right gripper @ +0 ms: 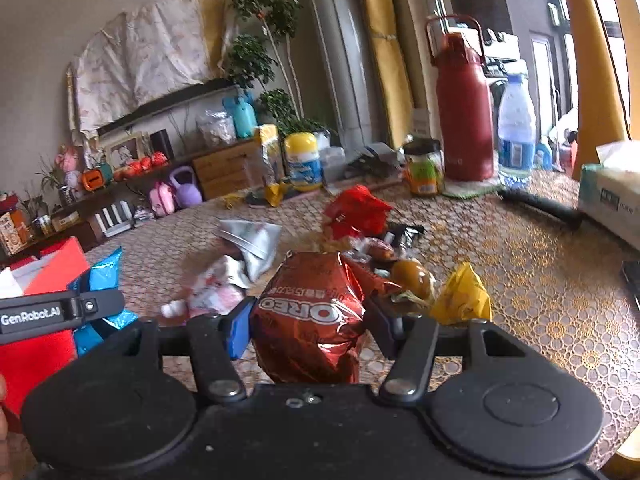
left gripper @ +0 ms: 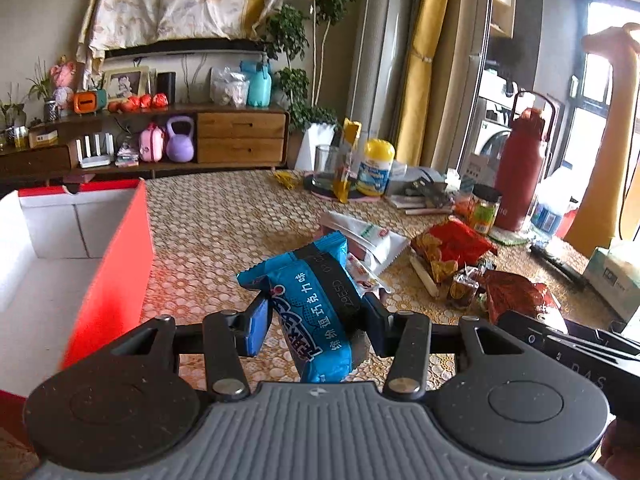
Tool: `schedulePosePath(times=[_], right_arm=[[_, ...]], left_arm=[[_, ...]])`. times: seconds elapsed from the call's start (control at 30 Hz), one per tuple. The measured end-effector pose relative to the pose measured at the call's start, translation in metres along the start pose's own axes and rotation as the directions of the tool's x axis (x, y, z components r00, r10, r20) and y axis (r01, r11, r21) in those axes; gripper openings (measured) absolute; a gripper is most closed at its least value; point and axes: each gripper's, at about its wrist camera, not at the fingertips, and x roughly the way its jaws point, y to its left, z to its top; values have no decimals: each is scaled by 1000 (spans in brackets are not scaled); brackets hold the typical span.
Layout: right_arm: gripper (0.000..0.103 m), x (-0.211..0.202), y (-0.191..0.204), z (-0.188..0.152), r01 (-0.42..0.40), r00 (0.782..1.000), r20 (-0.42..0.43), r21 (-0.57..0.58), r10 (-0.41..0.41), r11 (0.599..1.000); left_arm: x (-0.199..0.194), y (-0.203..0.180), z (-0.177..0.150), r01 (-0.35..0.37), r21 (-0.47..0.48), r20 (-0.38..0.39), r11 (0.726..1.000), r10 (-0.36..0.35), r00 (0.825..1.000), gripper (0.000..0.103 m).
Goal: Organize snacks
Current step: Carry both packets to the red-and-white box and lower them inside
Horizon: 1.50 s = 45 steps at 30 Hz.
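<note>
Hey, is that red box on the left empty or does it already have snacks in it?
Empty as far as the left wrist view shows: the red box stands open, and only bare white interior is visible; its near part is cut off.

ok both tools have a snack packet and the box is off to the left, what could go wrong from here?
1. The left tool pinches the blue packet low down, so most of it sticks up loose; it may tip or catch the red box wall going in.
2. The right tool squeezes a puffy red Oreo packet; slick foil could slide out, or the cookies inside could crack.
3. Both tools sit close together, so they may bump while heading for the same box.
</note>
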Motion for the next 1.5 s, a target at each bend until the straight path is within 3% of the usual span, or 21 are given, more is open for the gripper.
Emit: schedulePosePath(times=[0.43, 0.9, 1.2, 1.5], right_arm=[[59, -37, 57, 19, -135, 987, 77, -110, 144, 985], [59, -42, 149, 34, -298, 942, 73, -257, 327, 919], [59, -33, 215, 50, -387, 902, 52, -346, 429, 855], [59, 4, 275, 60, -450, 882, -62, -412, 468, 793]], left_arm=[[-49, 44, 9, -56, -43, 79, 998, 59, 995, 48], [-85, 117, 21, -188, -97, 122, 977, 200, 972, 48], [-89, 170, 34, -273, -109, 106, 956, 284, 953, 48], [-69, 201, 33, -294, -70, 25, 953, 296, 955, 48]])
